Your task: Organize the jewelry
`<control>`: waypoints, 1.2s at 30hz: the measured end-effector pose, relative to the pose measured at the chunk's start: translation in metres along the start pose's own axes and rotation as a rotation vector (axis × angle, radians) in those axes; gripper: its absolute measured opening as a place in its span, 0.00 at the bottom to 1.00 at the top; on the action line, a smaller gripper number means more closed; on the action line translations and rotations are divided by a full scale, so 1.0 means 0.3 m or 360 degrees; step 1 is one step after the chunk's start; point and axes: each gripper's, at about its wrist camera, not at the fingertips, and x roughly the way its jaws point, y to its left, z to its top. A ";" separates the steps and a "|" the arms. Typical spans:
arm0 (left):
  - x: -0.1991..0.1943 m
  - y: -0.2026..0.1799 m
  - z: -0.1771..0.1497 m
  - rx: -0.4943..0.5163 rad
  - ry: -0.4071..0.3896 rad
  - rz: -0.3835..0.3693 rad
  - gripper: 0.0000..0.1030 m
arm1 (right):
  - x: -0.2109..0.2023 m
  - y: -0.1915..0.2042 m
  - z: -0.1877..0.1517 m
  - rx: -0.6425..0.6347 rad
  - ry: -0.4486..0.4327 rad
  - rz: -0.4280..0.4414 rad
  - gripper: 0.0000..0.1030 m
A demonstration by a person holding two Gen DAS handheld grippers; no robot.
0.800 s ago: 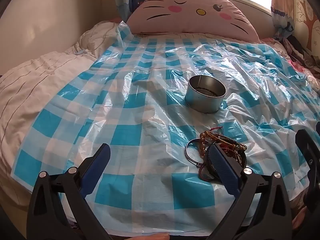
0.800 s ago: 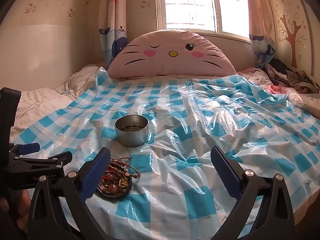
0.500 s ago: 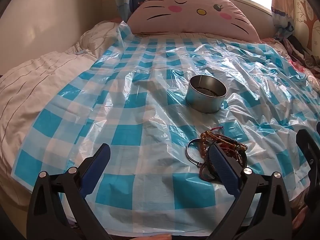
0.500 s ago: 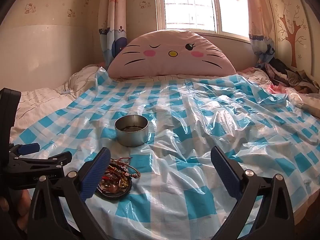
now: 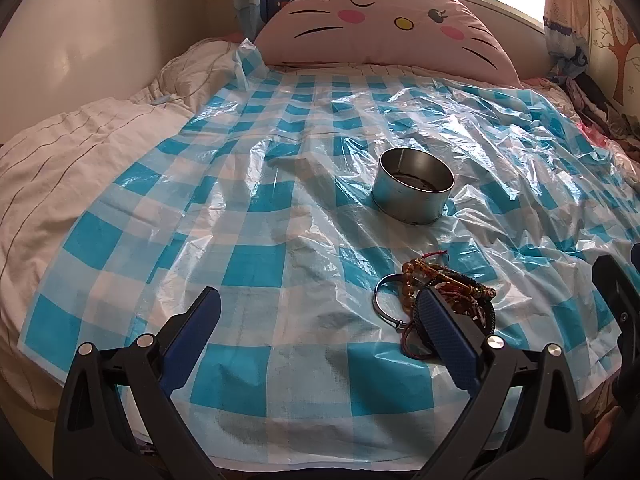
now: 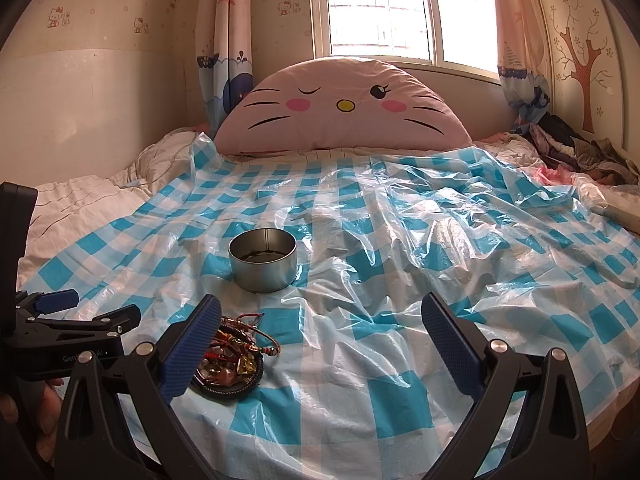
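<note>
Resting in tangled heap on checked plastic sheet [image 5: 256, 264]: jewelry pile [image 5: 436, 296], near bed's front edge. Round metal tin [image 5: 412, 186] beyond it, mouth up, likely destination. Left gripper [image 5: 316, 332] and right gripper [image 6: 320, 332]: jaws wide apart, nothing held. Both flank pile, likely staging first pick.

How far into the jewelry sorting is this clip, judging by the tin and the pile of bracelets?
Early. Done: the round metal tin seems to hold something dark at its bottom, though I cannot tell what. In hand: nothing; the left gripper and right gripper are both open and empty. Left: the tangled pile of bracelets lies on the checkered plastic sheet, apart from the tin, untouched.
</note>
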 end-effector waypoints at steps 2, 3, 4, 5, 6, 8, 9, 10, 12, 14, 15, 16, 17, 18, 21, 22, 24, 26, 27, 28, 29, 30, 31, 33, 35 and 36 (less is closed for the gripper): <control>-0.003 -0.004 -0.001 0.0010 -0.0009 0.0003 0.93 | 0.001 -0.001 0.000 0.0001 0.0001 0.0000 0.93; -0.004 -0.007 -0.001 0.0015 -0.0010 0.0006 0.93 | 0.001 -0.002 0.000 0.0001 0.0001 0.0001 0.93; -0.004 -0.007 -0.001 0.0018 -0.0010 0.0007 0.93 | 0.001 -0.003 0.000 0.0001 0.0001 0.0000 0.93; -0.004 -0.008 -0.002 0.0020 -0.0010 0.0006 0.93 | 0.001 -0.004 0.000 0.0001 0.0002 0.0000 0.93; -0.004 -0.009 -0.003 0.0017 -0.0011 0.0007 0.93 | 0.002 -0.003 0.000 0.0001 0.0003 0.0000 0.93; -0.005 -0.008 -0.003 0.0011 -0.0010 0.0004 0.93 | 0.003 -0.004 0.000 0.0001 0.0003 0.0000 0.93; -0.006 -0.007 -0.003 0.0006 -0.0009 0.0001 0.93 | 0.003 -0.003 -0.001 0.0000 0.0004 0.0000 0.93; -0.007 -0.007 -0.004 0.0002 -0.0010 -0.0001 0.93 | 0.004 -0.004 -0.001 0.0002 0.0004 0.0001 0.93; -0.008 -0.004 -0.004 0.0003 -0.0014 0.0008 0.93 | 0.005 -0.004 -0.001 0.0002 0.0004 0.0001 0.93; -0.011 -0.004 -0.005 0.0006 -0.0021 0.0011 0.93 | 0.006 -0.004 -0.001 0.0003 0.0006 0.0001 0.93; -0.013 -0.003 -0.005 0.0008 -0.0024 0.0009 0.93 | 0.007 -0.004 -0.001 0.0003 0.0006 0.0001 0.93; -0.016 -0.002 -0.005 0.0010 -0.0028 0.0004 0.93 | 0.007 -0.004 -0.002 0.0003 0.0007 0.0001 0.93; -0.018 -0.002 -0.005 0.0012 -0.0032 -0.0002 0.93 | 0.008 -0.005 -0.001 0.0004 0.0007 0.0001 0.93; -0.021 -0.001 -0.006 0.0013 -0.0036 -0.0005 0.93 | 0.008 -0.005 -0.002 0.0004 0.0007 0.0002 0.93; -0.027 -0.001 -0.007 0.0016 -0.0048 -0.0016 0.93 | 0.009 -0.006 -0.002 0.0006 0.0009 0.0002 0.93; -0.029 -0.001 -0.007 0.0017 -0.0051 -0.0020 0.93 | 0.010 -0.006 -0.002 0.0006 0.0010 0.0002 0.93; -0.025 -0.006 -0.007 0.0027 -0.0034 0.0001 0.93 | 0.009 -0.007 -0.002 0.0008 0.0011 0.0002 0.93; -0.024 -0.011 -0.006 0.0043 -0.0031 0.0004 0.93 | 0.010 -0.007 -0.002 0.0007 0.0011 0.0003 0.93; -0.026 -0.014 -0.007 0.0048 -0.0035 0.0008 0.93 | 0.009 -0.007 -0.002 0.0008 0.0011 0.0003 0.93; -0.027 -0.016 -0.008 0.0051 -0.0039 0.0012 0.93 | 0.010 -0.007 -0.002 0.0007 0.0011 0.0003 0.93; -0.028 -0.016 -0.007 0.0053 -0.0042 0.0012 0.93 | 0.010 -0.006 -0.002 0.0007 0.0011 0.0003 0.93; -0.028 -0.016 -0.007 0.0053 -0.0043 0.0014 0.93 | 0.010 -0.007 -0.002 0.0007 0.0012 0.0003 0.93; -0.027 -0.016 -0.008 0.0053 -0.0041 0.0014 0.93 | 0.011 -0.008 -0.002 0.0007 0.0013 0.0003 0.93; -0.028 -0.015 -0.008 0.0050 -0.0037 0.0013 0.93 | 0.011 -0.008 -0.001 0.0008 0.0014 0.0003 0.93; -0.029 -0.013 -0.008 0.0046 -0.0036 0.0011 0.93 | 0.011 -0.008 -0.001 0.0010 0.0014 0.0004 0.93; -0.027 -0.014 -0.008 0.0049 -0.0036 0.0012 0.93 | 0.011 -0.008 -0.001 0.0010 0.0015 0.0005 0.93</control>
